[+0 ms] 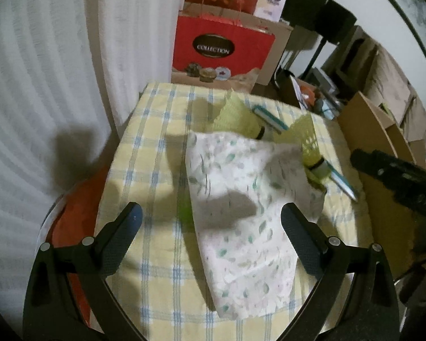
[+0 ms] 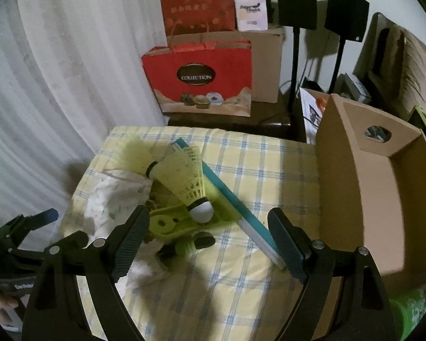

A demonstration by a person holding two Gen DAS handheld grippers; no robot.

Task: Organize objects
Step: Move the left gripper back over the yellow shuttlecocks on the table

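The word "COLLECTION" stands in pale capitals on a dark oval badge on the red paper bag (image 2: 197, 81) at twelve o'clock beyond the table. At one o'clock, a white packet (image 2: 250, 8) on a cardboard box bears print too blurred to read.

The left tool (image 1: 211, 218) tilts steeply downward with its two black fingers (image 1: 298, 227) spread wide and nothing between them. The right tool (image 2: 207, 227) tilts down likewise, jaws wide apart and gripping nothing, the left tool just beside it.
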